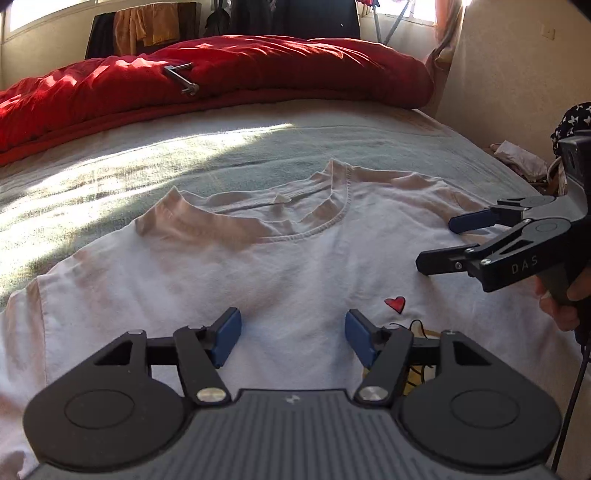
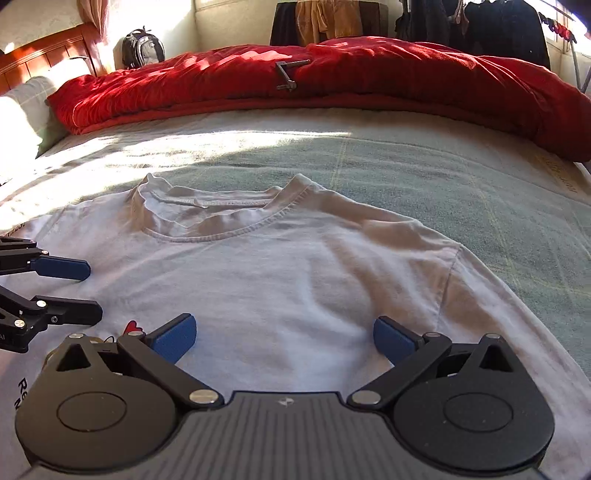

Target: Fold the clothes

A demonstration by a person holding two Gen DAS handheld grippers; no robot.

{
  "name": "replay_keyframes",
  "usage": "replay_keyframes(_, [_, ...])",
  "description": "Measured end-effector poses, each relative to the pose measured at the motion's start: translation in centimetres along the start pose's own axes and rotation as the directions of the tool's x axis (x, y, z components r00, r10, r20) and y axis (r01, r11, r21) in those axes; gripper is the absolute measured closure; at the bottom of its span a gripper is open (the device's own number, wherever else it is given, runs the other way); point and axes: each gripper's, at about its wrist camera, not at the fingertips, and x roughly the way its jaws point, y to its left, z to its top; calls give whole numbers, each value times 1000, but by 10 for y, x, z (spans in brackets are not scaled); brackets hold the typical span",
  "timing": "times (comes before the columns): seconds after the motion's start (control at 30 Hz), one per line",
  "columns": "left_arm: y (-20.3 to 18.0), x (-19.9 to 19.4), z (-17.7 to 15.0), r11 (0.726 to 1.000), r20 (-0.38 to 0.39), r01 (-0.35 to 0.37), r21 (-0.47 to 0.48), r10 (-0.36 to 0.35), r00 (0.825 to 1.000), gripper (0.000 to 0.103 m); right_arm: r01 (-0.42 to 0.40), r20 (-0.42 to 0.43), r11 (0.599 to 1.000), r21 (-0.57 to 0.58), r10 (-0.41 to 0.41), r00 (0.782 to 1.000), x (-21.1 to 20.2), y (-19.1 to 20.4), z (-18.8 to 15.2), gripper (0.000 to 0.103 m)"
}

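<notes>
A white T-shirt (image 1: pixel 229 266) lies flat and face up on the bed, its neckline (image 1: pixel 258 218) toward the far side and a small red heart print (image 1: pixel 395 304) on the chest. My left gripper (image 1: pixel 293 338) hovers open over the shirt's chest, nothing between its blue pads. My right gripper (image 2: pixel 284 338) is open too, above the chest near the right sleeve seam (image 2: pixel 448 280), which runs off to the right. Each gripper shows in the other's view: the right gripper (image 1: pixel 437 243) at the right edge, the left gripper (image 2: pixel 92 290) at the left edge.
A pale green bedsheet (image 2: pixel 424 177) covers the mattress. A bunched red duvet (image 2: pixel 332 77) lies along the far side with a metal crank tool (image 2: pixel 288 74) on it. Clothes (image 2: pixel 328 22) hang behind, a backpack (image 2: pixel 143 46) stands at the back left. A hand (image 1: pixel 561 306) grips the right tool.
</notes>
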Motion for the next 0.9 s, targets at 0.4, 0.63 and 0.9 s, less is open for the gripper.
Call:
replay_keyframes(0.4, [55, 45, 38, 977, 25, -114, -181, 120, 992, 37, 9, 10, 993, 114, -11, 1000, 36, -48, 52, 0])
replay_keyframes(0.63, [26, 5, 24, 984, -31, -121, -131, 118, 993, 39, -26, 53, 996, 86, 22, 998, -46, -55, 44, 0])
replay_keyframes(0.9, [-52, -50, -12, 1000, -81, 18, -6, -18, 997, 36, -122, 17, 981, 150, 121, 993, -118, -78, -5, 0])
